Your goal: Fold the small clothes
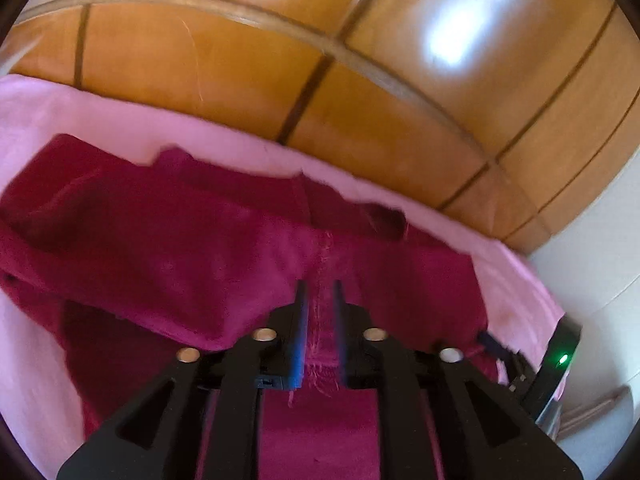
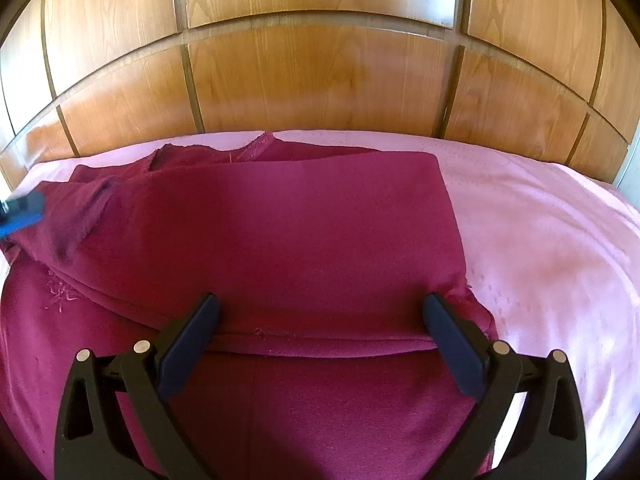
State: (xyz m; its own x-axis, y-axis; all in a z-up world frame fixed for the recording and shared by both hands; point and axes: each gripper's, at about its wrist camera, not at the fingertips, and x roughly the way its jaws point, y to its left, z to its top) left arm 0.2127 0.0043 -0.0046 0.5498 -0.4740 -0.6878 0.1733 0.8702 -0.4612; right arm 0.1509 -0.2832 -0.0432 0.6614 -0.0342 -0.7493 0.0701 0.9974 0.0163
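Garment [image 2: 280, 220]: on pink bed sheet [image 2: 540, 220], part folded | left hand-held gripper [image 1: 320, 292]: jaws slightly apart, seam between, 9 o'clock | right hand-held gripper [image 2: 320, 308]: wide open, 6 o'clock edge

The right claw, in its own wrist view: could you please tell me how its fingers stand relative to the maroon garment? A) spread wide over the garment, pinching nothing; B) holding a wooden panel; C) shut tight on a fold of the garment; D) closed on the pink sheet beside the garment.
A: the right claw has its two fingers far apart above the maroon garment, with only flat cloth showing between them and nothing pinched.
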